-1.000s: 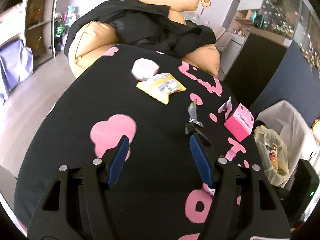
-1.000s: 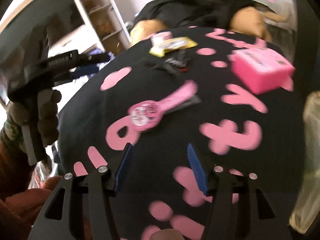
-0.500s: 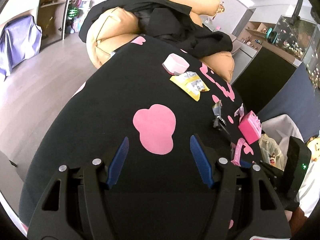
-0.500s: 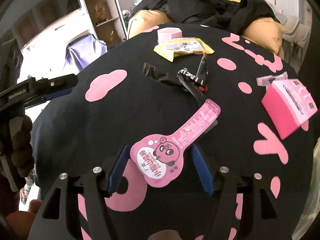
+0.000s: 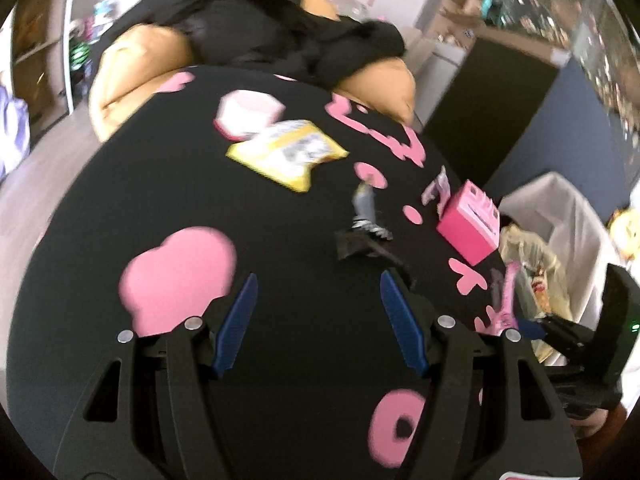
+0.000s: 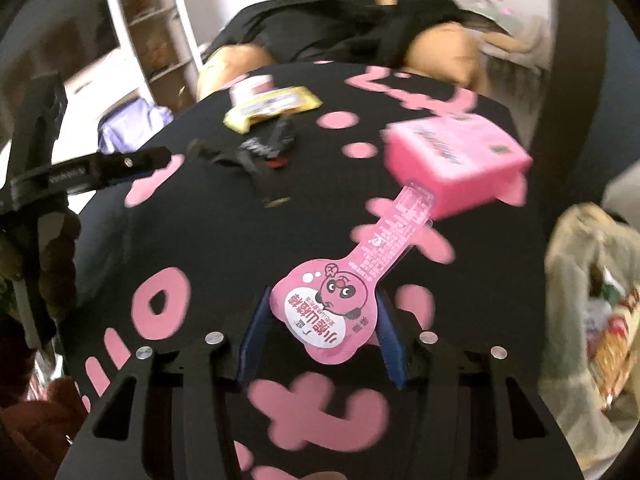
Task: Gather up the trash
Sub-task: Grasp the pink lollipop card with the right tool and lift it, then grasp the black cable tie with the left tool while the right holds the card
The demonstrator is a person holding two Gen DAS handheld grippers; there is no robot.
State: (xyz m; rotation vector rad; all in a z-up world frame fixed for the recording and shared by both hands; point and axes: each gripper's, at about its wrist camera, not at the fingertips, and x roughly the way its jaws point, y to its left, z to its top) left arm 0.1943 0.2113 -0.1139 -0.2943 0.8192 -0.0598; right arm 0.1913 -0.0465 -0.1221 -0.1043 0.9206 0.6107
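Note:
My right gripper (image 6: pixel 320 304) is shut on a pink guitar-shaped wrapper (image 6: pixel 340 304) and holds it above the black table (image 6: pixel 224 240); it also shows in the left wrist view (image 5: pixel 505 300). My left gripper (image 5: pixel 316 292) is open and empty over the table. Ahead of it lie a black crumpled wrapper (image 5: pixel 364 236), a yellow packet (image 5: pixel 288 152), a pink-white cup (image 5: pixel 246 114) and a pink box (image 5: pixel 470 224). The right wrist view shows the black wrapper (image 6: pixel 260 148), yellow packet (image 6: pixel 272 108) and pink box (image 6: pixel 456 160).
A trash bag (image 6: pixel 592 304) hangs open at the table's right side, also in the left wrist view (image 5: pixel 532 256). An orange sofa with black clothing (image 5: pixel 256 28) lies beyond the table. White shelves (image 6: pixel 152 28) stand at far left.
My right gripper has closed on the pink guitar-shaped wrapper, lifted it and moved right toward the bag. My left gripper has swung right, nearer the black wrapper.

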